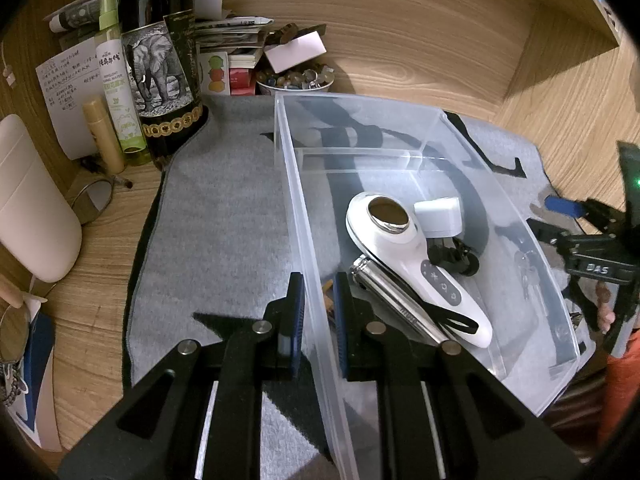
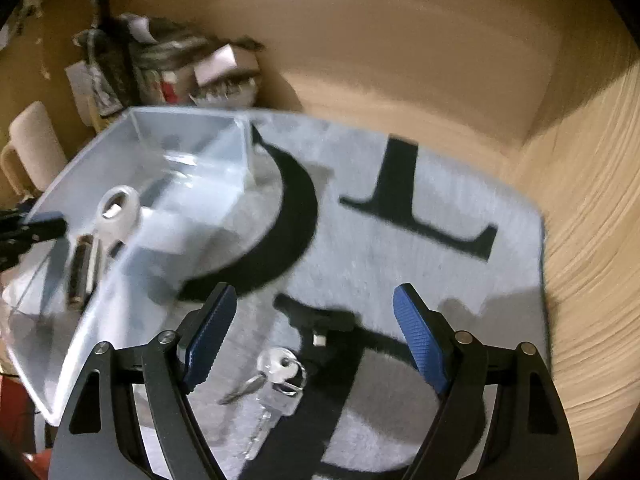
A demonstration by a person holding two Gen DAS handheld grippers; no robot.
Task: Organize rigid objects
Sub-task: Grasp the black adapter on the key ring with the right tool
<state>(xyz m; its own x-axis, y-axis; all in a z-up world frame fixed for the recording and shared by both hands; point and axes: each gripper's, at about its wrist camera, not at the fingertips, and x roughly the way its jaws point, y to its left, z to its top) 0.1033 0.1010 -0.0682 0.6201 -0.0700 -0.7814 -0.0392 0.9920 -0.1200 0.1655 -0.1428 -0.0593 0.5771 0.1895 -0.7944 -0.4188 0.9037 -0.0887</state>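
The near wall of the clear plastic bin (image 1: 304,216) is clamped between the narrowly parted pads of the left gripper (image 1: 319,312). Ahead and to its right, inside the bin, a white handheld device (image 1: 404,248), a white block (image 1: 438,216) and a metal cylinder (image 1: 396,304) are seen, the cylinder partly hidden. The right gripper (image 2: 316,332) is held wide open and empty above a bunch of keys (image 2: 276,384) on the grey mat (image 2: 440,248); that view is blurred.

One clear plastic bin (image 1: 400,128), its wall between the left tongs' pads, holds one white massager (image 1: 404,236), one white charger block (image 1: 440,216) and one metal clipper (image 1: 396,304); one key bunch (image 2: 276,380) lies between the right tongs' fingers.
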